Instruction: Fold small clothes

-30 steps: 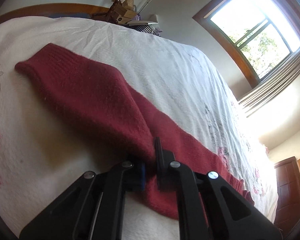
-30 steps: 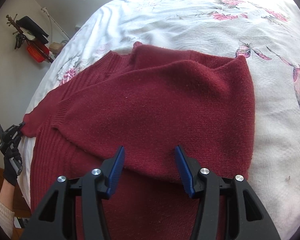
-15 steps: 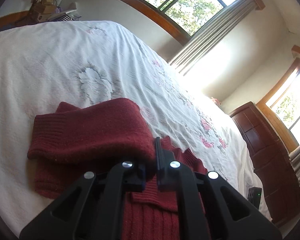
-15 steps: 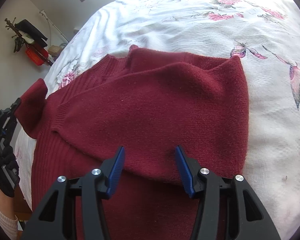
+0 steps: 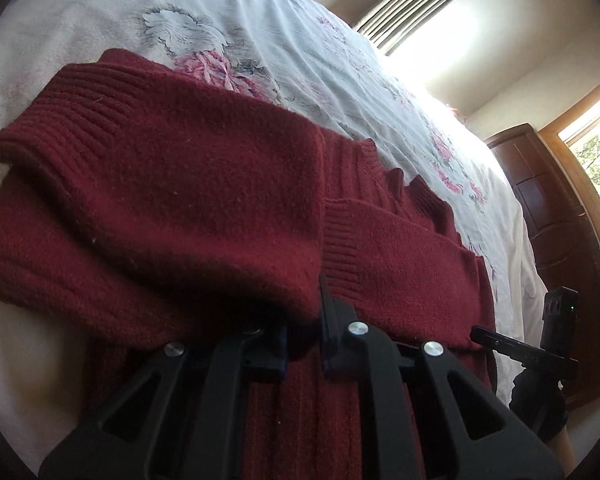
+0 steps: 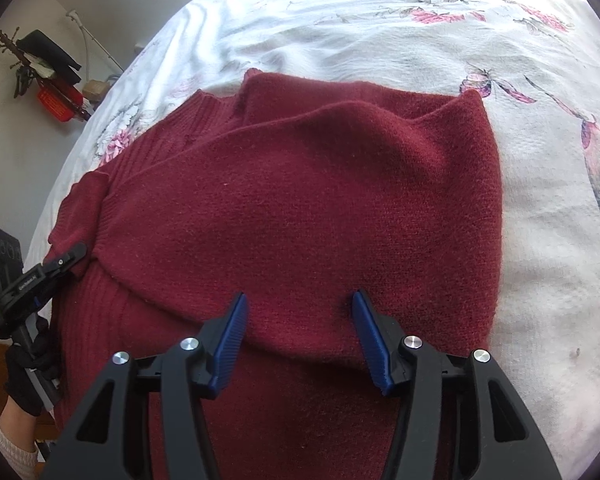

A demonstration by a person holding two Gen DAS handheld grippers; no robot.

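Note:
A dark red knitted sweater lies on the bed, with its right sleeve folded across the body. My left gripper is shut on the other sleeve, which lies folded over the sweater's body with its ribbed cuff pointing away. In the right wrist view the left gripper shows at the sweater's left edge, held by a gloved hand. My right gripper hovers open just above the folded right sleeve, nothing between its blue pads.
A white bedspread with a floral print covers the bed. A dark wooden dresser stands beyond the bed's far side by a curtained window. A rack with red and black items hangs on the wall at the left.
My left gripper has carried the left sleeve inward from its outstretched position and laid it over the sweater's body. The right gripper has stayed open in place above the folded right sleeve.

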